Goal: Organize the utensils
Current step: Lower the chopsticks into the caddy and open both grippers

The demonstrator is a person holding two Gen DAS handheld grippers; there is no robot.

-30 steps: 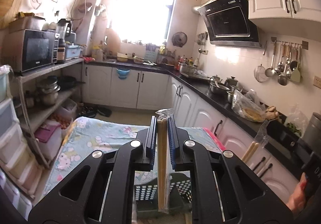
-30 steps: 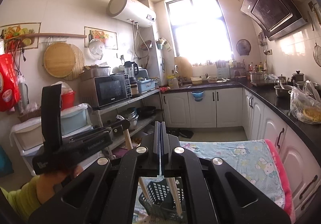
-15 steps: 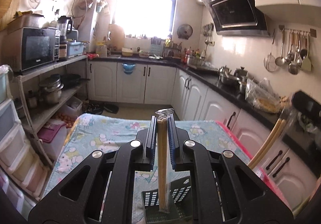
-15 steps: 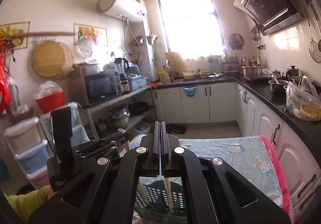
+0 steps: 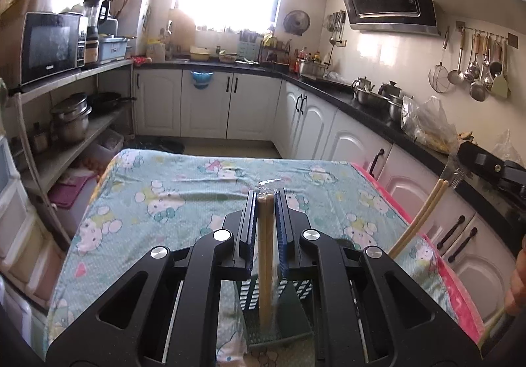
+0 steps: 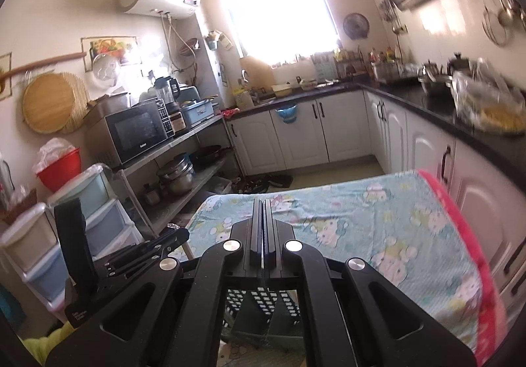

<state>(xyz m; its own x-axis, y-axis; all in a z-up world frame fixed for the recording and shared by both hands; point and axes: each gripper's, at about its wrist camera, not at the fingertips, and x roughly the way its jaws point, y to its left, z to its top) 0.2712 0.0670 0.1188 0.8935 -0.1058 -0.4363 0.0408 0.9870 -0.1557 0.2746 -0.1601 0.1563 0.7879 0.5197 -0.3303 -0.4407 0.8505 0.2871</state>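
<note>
Chopsticks: we see a wrapped pair (image 5: 265,255) pinched in the left hand-held gripper (image 5: 266,202), long axis upright, lower ends hanging over the basket.
Basket: the dark slotted utensil holder (image 5: 279,311) stands on the desk (image 5: 197,183), directly below and just ahead of the left hand-held gripper.
Right hand-held gripper (image 6: 263,229): pressed together on the wrapper of a second pair (image 5: 417,219), which slants off to the right.
Nearer hand: we judge the left; its pair already lines up with a slot, so a straight drop should seat it.
</note>
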